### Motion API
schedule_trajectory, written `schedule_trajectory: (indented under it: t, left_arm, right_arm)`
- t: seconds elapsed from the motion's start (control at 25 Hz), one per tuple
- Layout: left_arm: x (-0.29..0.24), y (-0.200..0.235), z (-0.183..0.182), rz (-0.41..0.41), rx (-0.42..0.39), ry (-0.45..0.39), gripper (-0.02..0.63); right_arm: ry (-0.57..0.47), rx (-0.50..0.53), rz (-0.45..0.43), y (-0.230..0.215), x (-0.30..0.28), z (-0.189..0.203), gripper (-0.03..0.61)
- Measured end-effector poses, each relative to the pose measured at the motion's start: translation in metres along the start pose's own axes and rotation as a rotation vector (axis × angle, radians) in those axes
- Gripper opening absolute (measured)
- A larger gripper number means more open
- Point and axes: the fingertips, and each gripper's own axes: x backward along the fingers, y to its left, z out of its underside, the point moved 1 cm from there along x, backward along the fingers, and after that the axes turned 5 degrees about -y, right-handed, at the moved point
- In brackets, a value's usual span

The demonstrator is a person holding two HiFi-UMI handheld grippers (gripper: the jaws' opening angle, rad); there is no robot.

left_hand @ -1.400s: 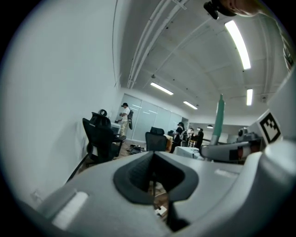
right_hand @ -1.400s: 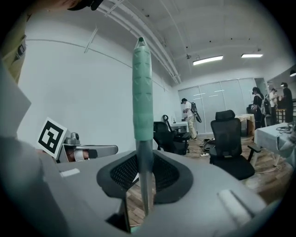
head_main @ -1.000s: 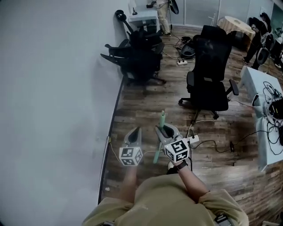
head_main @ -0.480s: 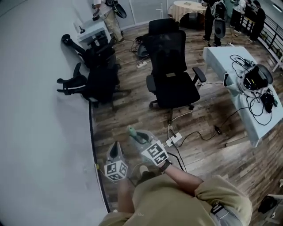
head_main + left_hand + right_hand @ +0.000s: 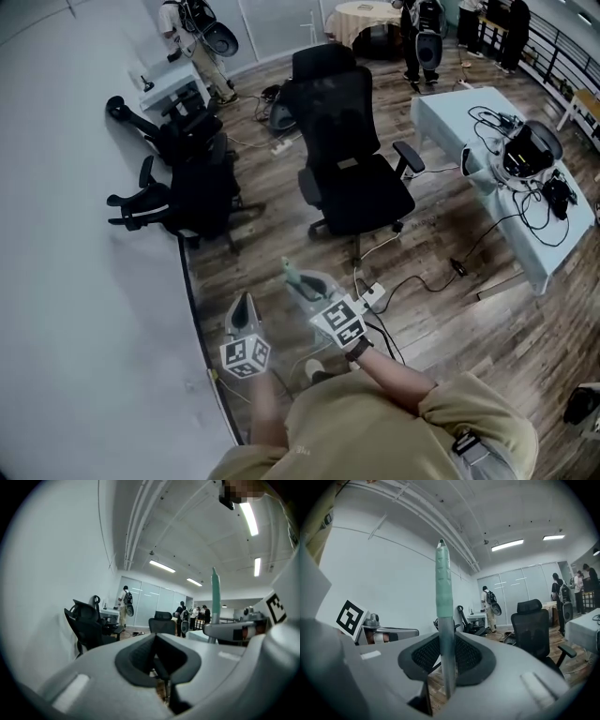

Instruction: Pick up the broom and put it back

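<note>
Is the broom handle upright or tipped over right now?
Upright: in the right gripper view the broom handle stands vertical, clamped in the right gripper, its green grip pointing towards the ceiling.

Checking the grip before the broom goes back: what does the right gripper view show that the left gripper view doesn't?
Only the right gripper view: the right gripper's jaws clamped on the broom handle. Only the left gripper view: the left gripper's jaws together, nothing between them. Both: the black office chair and the white wall.
</note>
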Motion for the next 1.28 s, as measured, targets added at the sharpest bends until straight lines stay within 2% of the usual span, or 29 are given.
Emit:
schedule_trajectory:
  t: [0.32, 0.6, 0.84, 1.08, 1.28]
  left_arm:
    - [-0.011, 0.025, -0.002, 0.059, 0.007, 0.01, 0.0]
    - [-0.024, 0.051, -0.019, 0.119, -0.009, -0.021, 0.0]
    - [-0.025, 0.078, -0.023, 0.138, 0.0, -0.039, 0.0]
    - [-0.018, 0.112, -0.023, 0.117, -0.008, -0.05, 0.0]
    - [-0.022, 0.138, -0.011, 0.069, 0.011, -0.03, 0.0]
  right_arm:
    - [0.001, 0.009, 0.074, 0.0, -0.023, 0.001, 0.084]
    - [-0.017, 0.015, 0.139, 0.007, -0.044, -0.007, 0.083]
    - [-0.028, 0.043, 0.168, 0.014, -0.066, -0.012, 0.083]
    - [-0.006, 0.054, 0.167, 0.027, -0.09, -0.001, 0.083]
    - [0.021, 0.026, 0.125, 0.025, -0.119, 0.012, 0.083]
